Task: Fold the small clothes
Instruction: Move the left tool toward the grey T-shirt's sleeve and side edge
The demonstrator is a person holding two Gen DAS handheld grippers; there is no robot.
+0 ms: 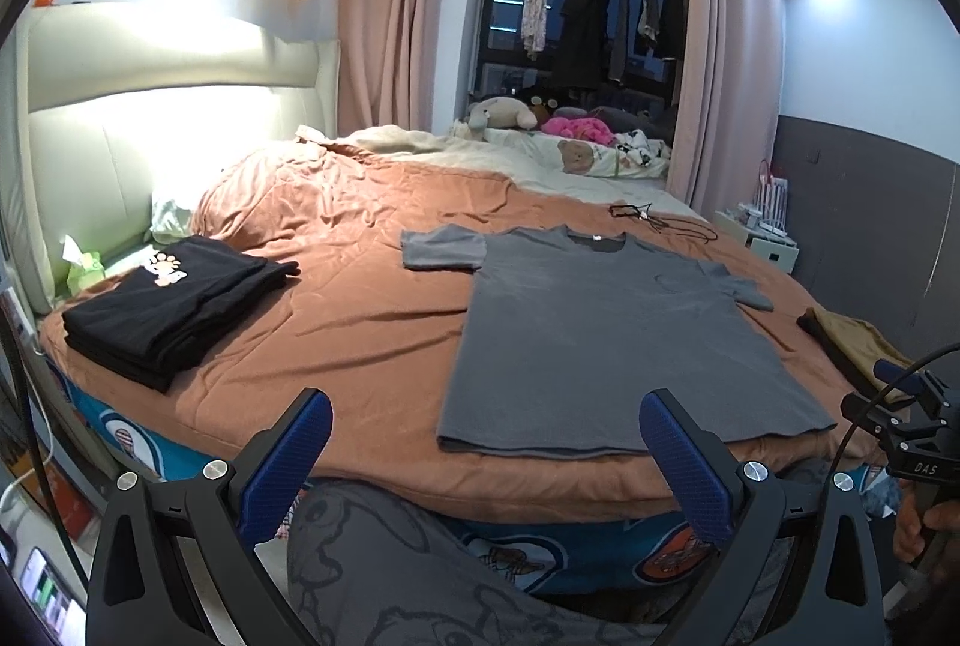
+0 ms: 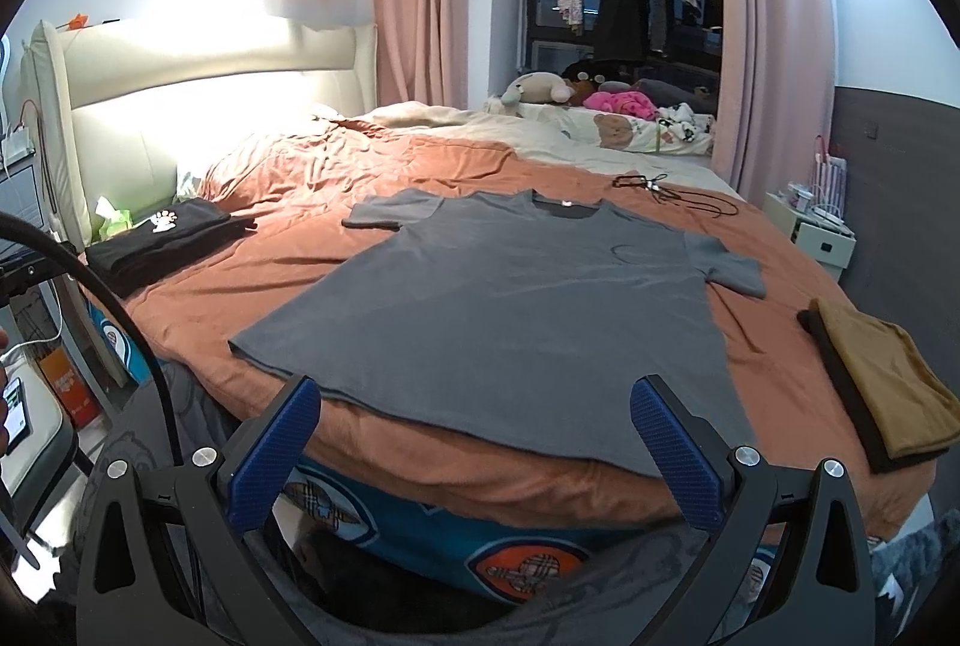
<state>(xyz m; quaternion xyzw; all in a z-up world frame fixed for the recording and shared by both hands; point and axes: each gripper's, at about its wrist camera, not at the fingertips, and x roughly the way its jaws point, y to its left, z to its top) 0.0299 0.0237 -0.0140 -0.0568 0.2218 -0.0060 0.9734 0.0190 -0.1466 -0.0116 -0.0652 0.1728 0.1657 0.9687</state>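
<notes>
A grey T-shirt (image 2: 510, 298) lies flat on the bed (image 2: 372, 166). The left claw (image 1: 486, 466) and right claw (image 2: 474, 454) both hang released near its hem, empty

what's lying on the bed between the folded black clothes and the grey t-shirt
Nothing: only bare orange bedspread lies between the black pile and the grey T-shirt, clearest in the left wrist view.

one grey T-shirt (image 2: 510, 310), one black folded stack (image 1: 174, 304), one brown folded garment (image 2: 882, 382), two open tongs (image 1: 486, 460) (image 2: 474, 448)
</notes>
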